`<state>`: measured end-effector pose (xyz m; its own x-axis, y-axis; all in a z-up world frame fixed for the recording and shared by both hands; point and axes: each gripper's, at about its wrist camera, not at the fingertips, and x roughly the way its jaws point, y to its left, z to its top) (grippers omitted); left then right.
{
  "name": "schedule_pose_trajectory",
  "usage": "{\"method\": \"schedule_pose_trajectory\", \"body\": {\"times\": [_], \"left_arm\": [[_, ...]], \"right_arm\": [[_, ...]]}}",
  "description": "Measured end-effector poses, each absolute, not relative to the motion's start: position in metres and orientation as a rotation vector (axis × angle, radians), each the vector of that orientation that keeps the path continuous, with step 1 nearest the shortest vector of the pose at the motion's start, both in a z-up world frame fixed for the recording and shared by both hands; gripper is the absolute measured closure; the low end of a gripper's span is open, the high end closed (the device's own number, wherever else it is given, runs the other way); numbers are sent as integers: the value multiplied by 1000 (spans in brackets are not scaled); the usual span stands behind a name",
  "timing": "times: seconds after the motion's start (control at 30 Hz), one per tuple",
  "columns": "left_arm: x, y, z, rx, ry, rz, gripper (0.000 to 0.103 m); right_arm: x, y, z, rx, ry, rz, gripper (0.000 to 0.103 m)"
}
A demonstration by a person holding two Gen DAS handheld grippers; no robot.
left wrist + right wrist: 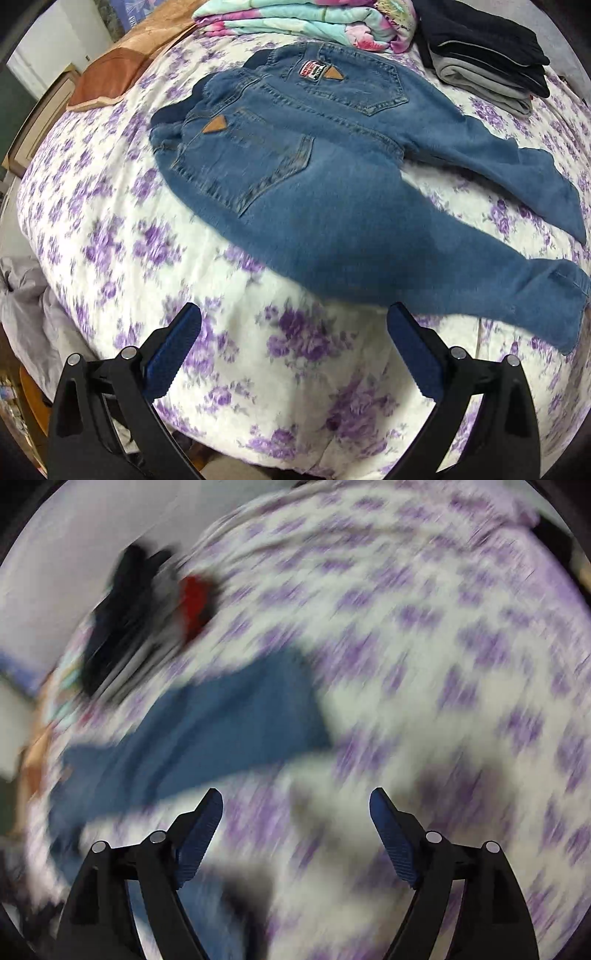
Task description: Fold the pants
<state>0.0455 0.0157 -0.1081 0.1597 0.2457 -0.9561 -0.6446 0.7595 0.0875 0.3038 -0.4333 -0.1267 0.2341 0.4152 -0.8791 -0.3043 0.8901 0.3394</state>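
Note:
Blue jeans [325, 177] lie back side up and spread out on a bed with a white, purple-flowered cover [110, 240]. The waistband is at the far left and both legs run to the right. My left gripper [293, 314] is open and empty, hovering over the cover just in front of the nearer leg. The right wrist view is heavily motion-blurred. It shows the jeans [207, 731] at the left and my right gripper [295, 797] open and empty above the cover beside them.
A folded floral blanket [295, 22] and a stack of dark and grey folded clothes [487, 59] sit at the far side of the bed. A brown cushion [107, 77] lies at the far left. The dark stack [125, 620] appears blurred in the right wrist view.

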Motion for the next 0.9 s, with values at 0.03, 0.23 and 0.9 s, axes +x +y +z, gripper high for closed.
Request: {"method": "schedule_pose_trajectory", "body": {"times": [0.03,0.23,0.9], "left_arm": [[50,16,-107,-368,1251,647,5],[78,28,-105,-319,1252,604,5],[74,117,-117,-359,1284,611,5]], "right_arm": [[286,-427,-128,96,1252,546,21],[258,-380,-146,48,1297,638,94],[177,-514,-96,272,1224,374,35]]}}
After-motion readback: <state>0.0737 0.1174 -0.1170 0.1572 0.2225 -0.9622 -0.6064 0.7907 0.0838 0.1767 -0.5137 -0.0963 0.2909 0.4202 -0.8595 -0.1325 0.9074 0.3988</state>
